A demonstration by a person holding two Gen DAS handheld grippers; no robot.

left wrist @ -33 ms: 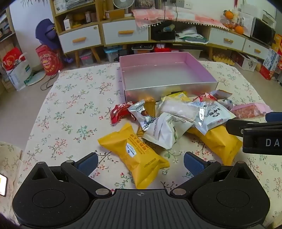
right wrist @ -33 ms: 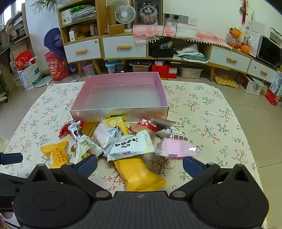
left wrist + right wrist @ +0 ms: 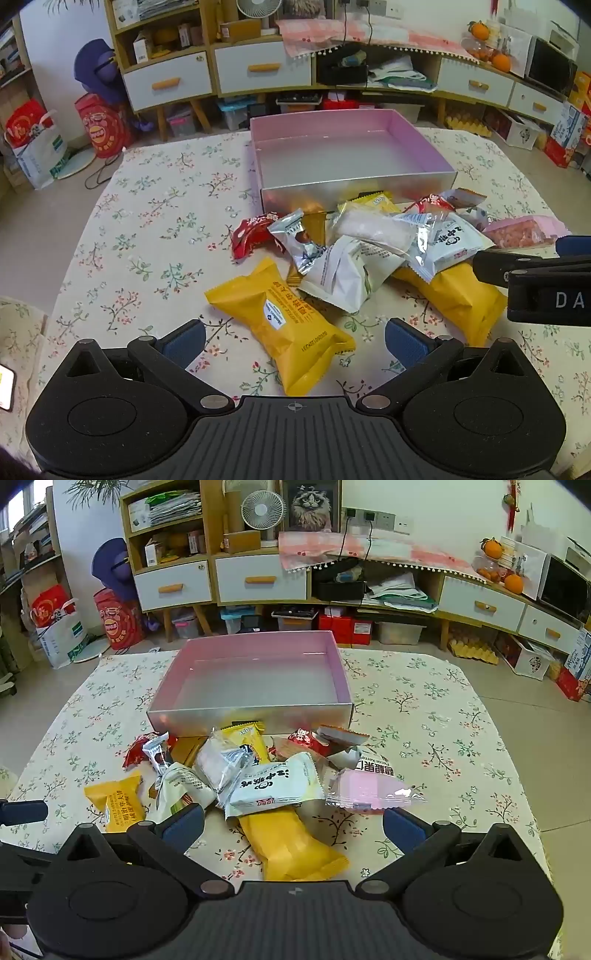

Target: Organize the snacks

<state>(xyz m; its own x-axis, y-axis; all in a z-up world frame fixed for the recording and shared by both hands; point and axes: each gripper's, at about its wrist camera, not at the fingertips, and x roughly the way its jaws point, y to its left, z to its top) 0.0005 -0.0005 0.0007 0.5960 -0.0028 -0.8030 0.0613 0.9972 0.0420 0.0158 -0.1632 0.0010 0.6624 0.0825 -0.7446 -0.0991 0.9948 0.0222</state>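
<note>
nothing changed: the earlier pictures match these in both views, so i read this as the very start; no snack is lifted and none is in the box.
left gripper (image 3: 293, 341): jaws spread wide with nothing clamped; it hangs tilted down over the near-left yellow packet (image 3: 284, 317), which lies between the blue pads (image 3: 184, 341) without either touching it, as far as i can see.
right gripper (image 3: 293, 829): also wide open and empty, over the near end of the long yellow packet (image 3: 291, 845).
box (image 3: 251, 720): pink inside, silver front wall, empty, at the far middle of the table (image 3: 461, 720).
snacks: one loose heap just in front of the box's near wall, some touching it; all still on the floral cloth.
heap detail: white packet with black writing (image 3: 275, 786) lies over the long yellow one; a pink packet (image 3: 369, 788) sits at the right edge, a red packet (image 3: 251, 236) at the left.
in the way: the overlap; i judge pulling the long yellow packet would drag the white one along, so the separate near-left packet is the easier first pick.
box wall: anything carried must clear the near wall.
crowding: in the left view the right gripper's body (image 3: 546, 288) sits close on the right, so both hands share a tight space.
beyond the table: cabinets and clutter on the floor, well apart.
</note>
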